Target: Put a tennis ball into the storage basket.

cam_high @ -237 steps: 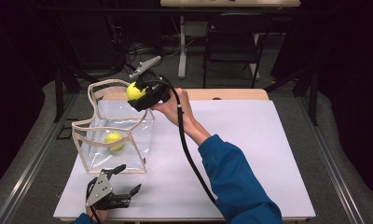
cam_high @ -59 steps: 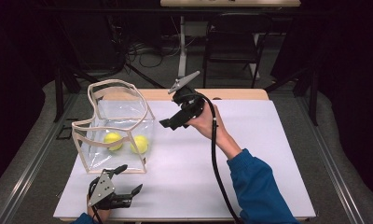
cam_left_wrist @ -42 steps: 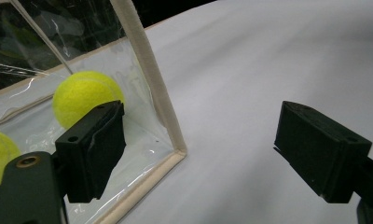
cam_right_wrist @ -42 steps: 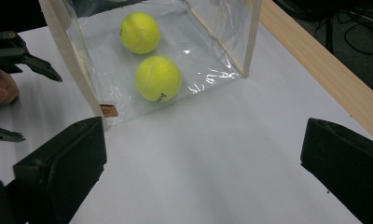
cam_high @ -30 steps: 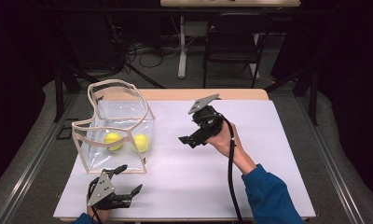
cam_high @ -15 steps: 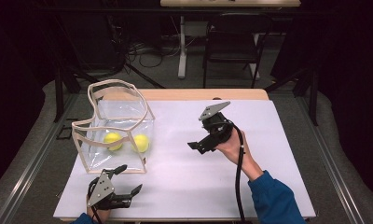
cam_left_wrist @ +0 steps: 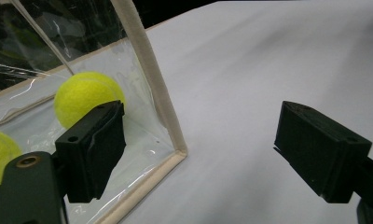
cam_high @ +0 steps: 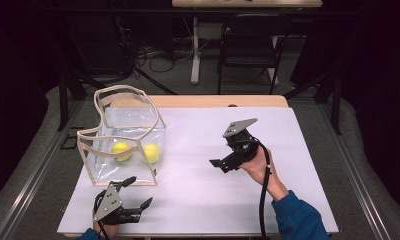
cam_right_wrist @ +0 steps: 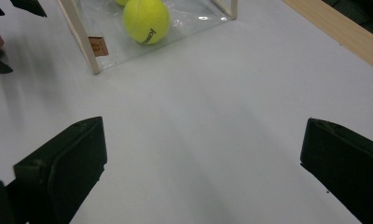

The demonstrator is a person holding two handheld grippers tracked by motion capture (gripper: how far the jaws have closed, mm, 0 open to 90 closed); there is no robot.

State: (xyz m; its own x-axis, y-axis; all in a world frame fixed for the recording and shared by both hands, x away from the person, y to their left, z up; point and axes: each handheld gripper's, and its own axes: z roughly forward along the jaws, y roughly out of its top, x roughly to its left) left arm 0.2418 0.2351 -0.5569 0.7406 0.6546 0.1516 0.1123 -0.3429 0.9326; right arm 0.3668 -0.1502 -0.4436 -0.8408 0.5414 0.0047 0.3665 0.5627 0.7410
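A clear bag with beige trim (cam_high: 101,167) stands on the white table sheet at the left. Two yellow tennis balls (cam_high: 121,150) (cam_high: 151,153) lie inside it. My left gripper (cam_high: 138,192) rests open at the front left, just in front of the bag. In the left gripper view its jaws (cam_left_wrist: 205,154) frame the bag's corner trim (cam_left_wrist: 152,79) with one ball (cam_left_wrist: 84,95) behind the plastic. My right gripper (cam_high: 220,165) hovers open and empty over the middle right of the sheet. In the right gripper view it (cam_right_wrist: 203,163) faces the bag and a ball (cam_right_wrist: 146,19).
The white sheet (cam_high: 198,200) covers a wooden table whose far edge (cam_high: 218,101) shows. A chair (cam_high: 248,55) and a desk leg stand behind on the grey floor. A small tan label (cam_right_wrist: 99,46) sits on the bag's corner.
The right gripper carried a ball to the bag, let it go inside, then drew back rightward and nearer the person, empty. The left gripper has stayed put.
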